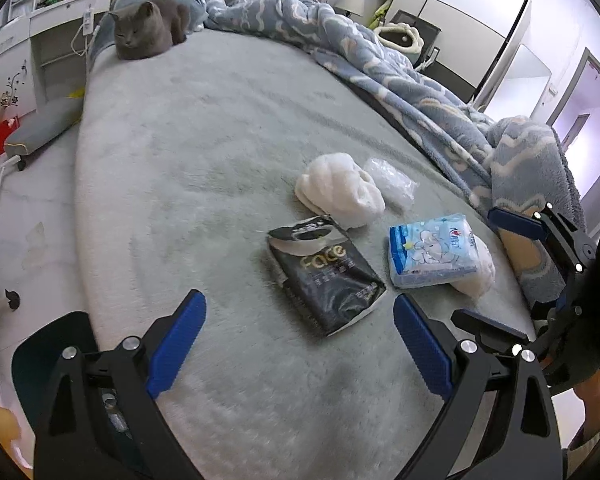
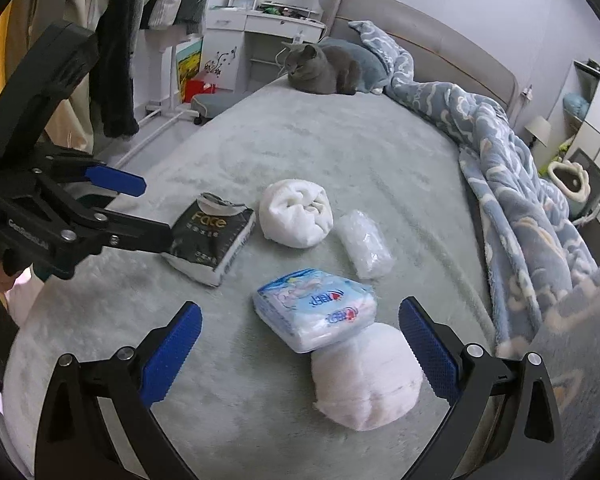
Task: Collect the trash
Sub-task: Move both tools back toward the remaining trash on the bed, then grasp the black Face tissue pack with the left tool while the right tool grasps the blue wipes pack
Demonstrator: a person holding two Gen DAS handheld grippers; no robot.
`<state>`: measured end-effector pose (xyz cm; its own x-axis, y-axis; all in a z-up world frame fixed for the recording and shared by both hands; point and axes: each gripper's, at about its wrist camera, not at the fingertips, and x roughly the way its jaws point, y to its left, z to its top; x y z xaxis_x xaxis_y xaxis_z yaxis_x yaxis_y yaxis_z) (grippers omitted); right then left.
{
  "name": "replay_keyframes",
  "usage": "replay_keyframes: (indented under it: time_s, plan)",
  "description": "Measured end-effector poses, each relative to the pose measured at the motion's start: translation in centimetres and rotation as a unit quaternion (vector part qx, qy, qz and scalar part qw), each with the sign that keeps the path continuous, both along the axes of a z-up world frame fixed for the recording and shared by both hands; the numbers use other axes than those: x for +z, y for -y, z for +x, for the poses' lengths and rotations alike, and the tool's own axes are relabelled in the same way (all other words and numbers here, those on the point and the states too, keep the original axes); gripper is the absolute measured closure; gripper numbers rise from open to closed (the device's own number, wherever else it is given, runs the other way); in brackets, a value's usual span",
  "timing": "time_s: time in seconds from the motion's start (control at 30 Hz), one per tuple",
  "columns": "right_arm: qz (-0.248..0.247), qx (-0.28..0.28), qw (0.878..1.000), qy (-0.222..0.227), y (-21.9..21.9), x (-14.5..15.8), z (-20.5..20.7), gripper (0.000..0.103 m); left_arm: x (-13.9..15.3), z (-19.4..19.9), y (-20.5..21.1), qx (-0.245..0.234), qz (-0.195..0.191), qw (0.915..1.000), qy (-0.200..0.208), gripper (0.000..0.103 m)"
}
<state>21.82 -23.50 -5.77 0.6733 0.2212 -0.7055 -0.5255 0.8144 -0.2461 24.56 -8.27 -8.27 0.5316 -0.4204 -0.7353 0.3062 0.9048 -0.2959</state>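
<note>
On the grey-green bed cover [image 2: 340, 152] the trash lies in a loose cluster, and I read it from left to right in my right wrist view; my left gripper [image 2: 156, 210] comes in from nine o'clock, jaws spread and holding nothing, its lower finger crossing the near corner of the black Face packet [image 2: 212, 240]; whether it touches I cannot tell. That packet lies flat, its long axis running from seven to one o'clock, torn mouth pointing to one; just beside it at its three o'clock sits the rolled white bundle [image 2: 296, 216], its folded end facing me; next, at four o'clock from the bundle, the clear plastic wrapper [image 2: 366, 246], long axis eleven to five. Nearer me the blue tissue pack [image 2: 316, 308] lies with its long axis ten to four, its near corner resting on the soft white wad [image 2: 364, 380]; my right gripper [image 2: 300, 352] hovers wide open, jaws either side of both, gripping neither.

Risks, as I judge them: closing here may catch wad and pack together and let one slip free; the plush cover may bunch between my pads; the grey cat [image 2: 320, 68], lying at twelve o'clock well apart, may wander into the pile; the blue blanket [image 2: 500, 160] at three o'clock could snag a finger.
</note>
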Motion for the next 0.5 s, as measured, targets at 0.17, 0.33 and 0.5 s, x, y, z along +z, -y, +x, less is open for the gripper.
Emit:
replay_keyframes:
  time_s: [0.17, 0.33, 0.5]
  plan:
    - [-0.008, 0.012, 1.0, -0.005, 0.2, -0.3, 0.8, 0.003, -0.7, 1.0, 1.7, -0.012, 0.009, 0.9999, -0.008, 0.007]
    - [-0.025, 0.021, 0.999, -0.022, 0.3, -1.2, 1.5, 0.003, -1.2, 2.0, 3.0, -0.022, 0.012, 0.9996, -0.015, 0.007]
    - [-0.027, 0.023, 0.999, -0.026, 0.5, -1.5, 2.3, 0.003, -1.9, 2.7, 3.8, -0.027, 0.038, 0.9988, -0.015, 0.007]
